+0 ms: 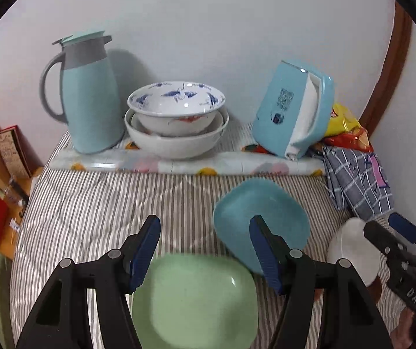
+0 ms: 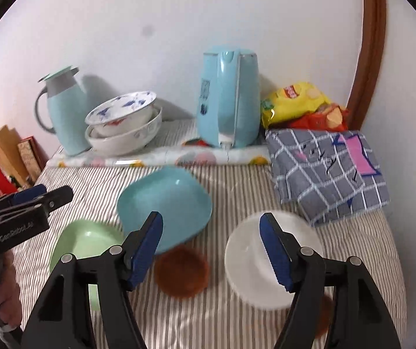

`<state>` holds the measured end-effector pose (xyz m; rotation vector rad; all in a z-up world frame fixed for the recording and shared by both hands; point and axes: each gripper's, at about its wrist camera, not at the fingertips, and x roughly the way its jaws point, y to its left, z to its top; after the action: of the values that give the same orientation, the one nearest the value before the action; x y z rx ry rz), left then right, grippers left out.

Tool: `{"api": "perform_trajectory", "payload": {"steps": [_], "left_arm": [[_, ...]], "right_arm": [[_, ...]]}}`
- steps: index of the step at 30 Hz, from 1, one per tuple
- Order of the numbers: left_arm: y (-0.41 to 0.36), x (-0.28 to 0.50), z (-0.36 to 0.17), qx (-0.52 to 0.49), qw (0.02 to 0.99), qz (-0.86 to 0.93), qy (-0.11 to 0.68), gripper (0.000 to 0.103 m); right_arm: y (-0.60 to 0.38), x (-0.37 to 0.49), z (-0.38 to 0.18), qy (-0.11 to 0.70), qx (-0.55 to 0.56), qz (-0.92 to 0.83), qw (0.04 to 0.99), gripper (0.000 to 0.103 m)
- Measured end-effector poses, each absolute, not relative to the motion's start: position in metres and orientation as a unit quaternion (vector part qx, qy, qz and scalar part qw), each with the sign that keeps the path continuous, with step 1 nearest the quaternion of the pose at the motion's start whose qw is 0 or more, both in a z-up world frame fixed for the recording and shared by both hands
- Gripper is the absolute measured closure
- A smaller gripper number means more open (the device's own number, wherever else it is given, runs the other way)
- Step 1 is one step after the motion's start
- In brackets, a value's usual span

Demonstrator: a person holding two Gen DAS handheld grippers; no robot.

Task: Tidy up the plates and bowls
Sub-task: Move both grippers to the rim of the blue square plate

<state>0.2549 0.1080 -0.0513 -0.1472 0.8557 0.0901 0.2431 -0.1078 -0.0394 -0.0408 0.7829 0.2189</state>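
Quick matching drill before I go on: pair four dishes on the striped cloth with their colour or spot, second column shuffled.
Things:
1. square plate nearest the left claw
2. square plate beside it, farther back
3. round bowl under the right claw
4. small saucer between them

Descriptions:
A. brown
B. white
C. pale green
D. teal blue

Pairs: 1-C, 2-D, 3-B, 4-A

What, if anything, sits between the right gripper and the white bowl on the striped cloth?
Nothing visible does. The right gripper hangs open above the white bowl, with only air between them. The brown coaster lies to the bowl's left, off that path.
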Motion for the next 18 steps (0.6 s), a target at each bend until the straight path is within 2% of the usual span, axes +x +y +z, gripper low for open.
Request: {"api": "perform_trajectory", "payload": {"steps": [6,18], "left_arm": [[0.113,0.292,-0.056,-0.056,0.907,0.049,0.415,0.041],[0.114,0.335,-0.103,-0.072,0.887,0.032,0.454,0.041]], "right_arm": [[-0.099,0.286,-0.039,0.377,-0.022,0.100,0.920,0.035],[-0.086,0.329,-0.095,0.423,-0.035,0.105,0.899,0.037]]}}
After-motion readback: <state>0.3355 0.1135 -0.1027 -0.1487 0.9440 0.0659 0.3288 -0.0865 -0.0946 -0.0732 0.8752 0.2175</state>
